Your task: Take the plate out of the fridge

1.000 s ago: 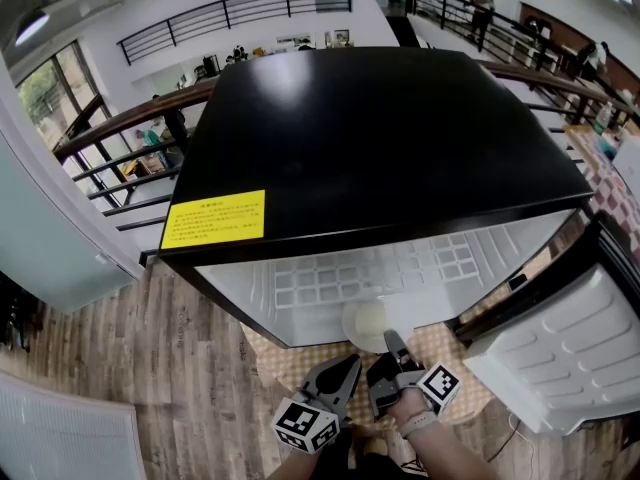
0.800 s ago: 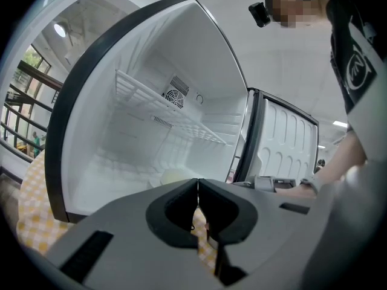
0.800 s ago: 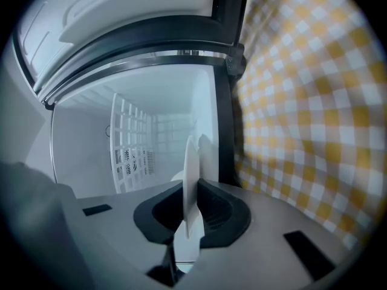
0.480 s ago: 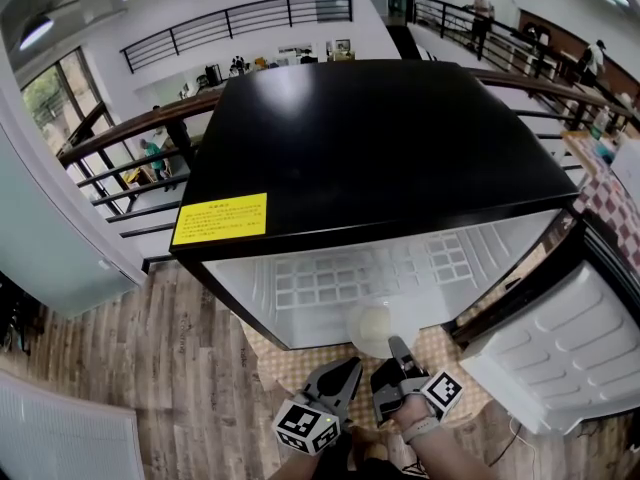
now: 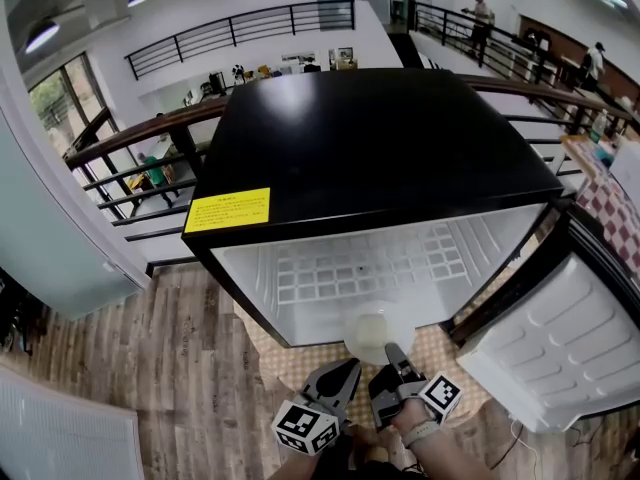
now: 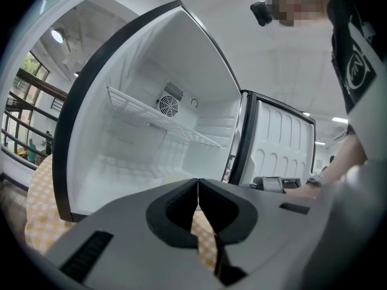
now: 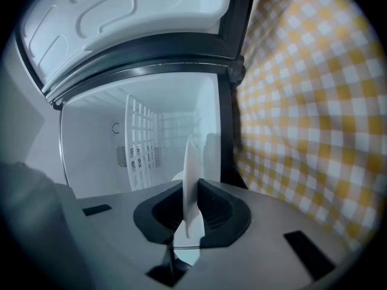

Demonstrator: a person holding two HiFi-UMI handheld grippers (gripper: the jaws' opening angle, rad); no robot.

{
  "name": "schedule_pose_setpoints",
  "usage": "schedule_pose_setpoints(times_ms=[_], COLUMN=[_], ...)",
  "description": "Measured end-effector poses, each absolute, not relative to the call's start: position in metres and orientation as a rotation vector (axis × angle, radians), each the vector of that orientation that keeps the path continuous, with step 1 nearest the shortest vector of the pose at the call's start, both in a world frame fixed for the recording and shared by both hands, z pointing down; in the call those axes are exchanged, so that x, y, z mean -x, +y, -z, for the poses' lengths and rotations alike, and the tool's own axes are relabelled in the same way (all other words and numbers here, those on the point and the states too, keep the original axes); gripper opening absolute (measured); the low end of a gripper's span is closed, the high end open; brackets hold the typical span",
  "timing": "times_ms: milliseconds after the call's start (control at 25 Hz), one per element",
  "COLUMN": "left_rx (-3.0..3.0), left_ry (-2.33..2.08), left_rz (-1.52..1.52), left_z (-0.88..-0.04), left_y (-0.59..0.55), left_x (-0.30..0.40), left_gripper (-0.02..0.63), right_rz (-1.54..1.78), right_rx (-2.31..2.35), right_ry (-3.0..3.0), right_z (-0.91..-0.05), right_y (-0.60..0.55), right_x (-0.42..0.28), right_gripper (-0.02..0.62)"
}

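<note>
A pale round plate sits at the front lip of the open black fridge, half out over the checked cloth. My right gripper is shut on its near rim; in the right gripper view the plate stands edge-on, pinched between the dark pads. My left gripper hangs just left of it, below the fridge opening, jaws pressed together with nothing between them. In the left gripper view my left gripper faces the white fridge interior.
The fridge door hangs open at the right. A yellow-and-white checked cloth lies under the fridge on a wood-plank floor. A white wire shelf spans the interior. Railings run behind the fridge.
The head view has shifted slightly, so the fridge sits a little lower and more to the right. The plate has come a little further out of the opening with my right gripper.
</note>
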State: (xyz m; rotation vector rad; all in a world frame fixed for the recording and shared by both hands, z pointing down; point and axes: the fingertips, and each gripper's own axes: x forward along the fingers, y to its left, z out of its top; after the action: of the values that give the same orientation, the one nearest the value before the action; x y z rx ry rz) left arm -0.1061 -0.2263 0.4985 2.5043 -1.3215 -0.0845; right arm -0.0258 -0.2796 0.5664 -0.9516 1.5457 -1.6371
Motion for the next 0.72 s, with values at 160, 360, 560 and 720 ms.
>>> schedule_pose_setpoints(times_ms=[160,360,560,720], left_rx=[-2.508,-2.511,-2.514,-2.509], left_ry=[-1.330,-1.341,-1.351,-1.364], left_rz=[0.082,0.087,0.092,0.096], left_z=[-0.496,-0.492,-0.489,-0.488], left_y=[-0.221,-0.215,-0.209,-0.203], left_x=[0.106,0.105,0.105,0.105], left_gripper=[0.009,0.009,0.009,0.009], right_rz=[1.647,1.651,1.656,1.664], right_rx=[0.942,0.934,0.922,0.912], right_ry=[1.541,1.568,1.568,1.572], right_z=[-0.565,-0.562,-0.558,-0.557], right_y=[-0.273,-0.267,-0.259,-0.252], right_x=[0.026,0.028,0.029,0.029], right_gripper=[0.048,0.048,0.048,0.048])
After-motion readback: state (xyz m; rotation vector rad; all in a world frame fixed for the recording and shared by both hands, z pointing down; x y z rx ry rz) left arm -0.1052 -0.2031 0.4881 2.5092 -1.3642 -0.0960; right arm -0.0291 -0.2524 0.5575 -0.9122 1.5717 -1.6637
